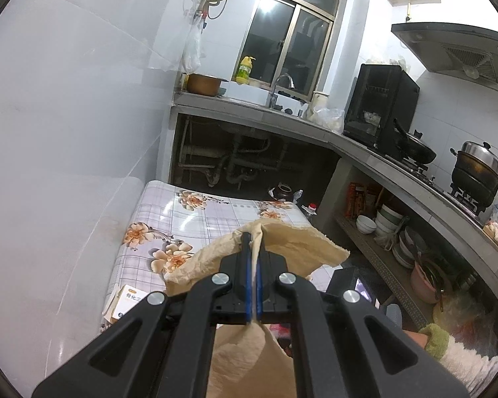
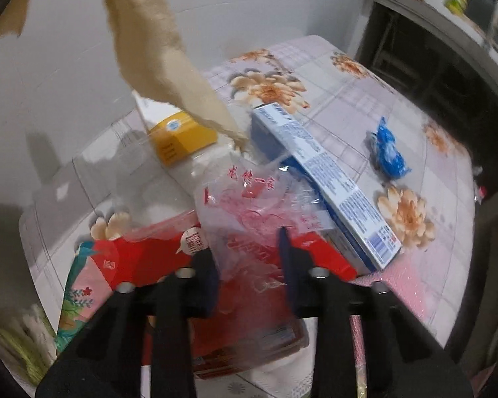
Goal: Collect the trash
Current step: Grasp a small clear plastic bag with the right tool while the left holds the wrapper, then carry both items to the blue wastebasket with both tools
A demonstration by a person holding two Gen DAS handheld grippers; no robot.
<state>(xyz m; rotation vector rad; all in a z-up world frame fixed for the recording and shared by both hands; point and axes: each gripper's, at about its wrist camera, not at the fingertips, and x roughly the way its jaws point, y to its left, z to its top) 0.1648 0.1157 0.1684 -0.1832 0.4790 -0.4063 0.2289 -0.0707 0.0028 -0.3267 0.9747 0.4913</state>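
Note:
My left gripper (image 1: 254, 232) is shut on the rim of a beige paper bag (image 1: 295, 245), which it holds up over the floral-clothed table (image 1: 209, 219). In the right wrist view the same bag (image 2: 156, 49) hangs from the upper left. My right gripper (image 2: 249, 248) points down at a pile of trash, its jaws apart, with a clear plastic bag with red print (image 2: 249, 205) between them. Under that bag lies a red box (image 2: 149, 258). A blue-and-white carton (image 2: 332, 182), a yellow box (image 2: 179, 136) and a crumpled blue wrapper (image 2: 386, 152) lie on the table (image 2: 365, 93).
A white wall runs along the table's left side. Beyond it stand a sink counter (image 1: 249, 106) and a stove with a wok (image 1: 415, 149) and a pot (image 1: 478, 172). Bowls fill a low shelf (image 1: 391, 232). A fuzzy sleeve (image 1: 455, 351) shows at the lower right.

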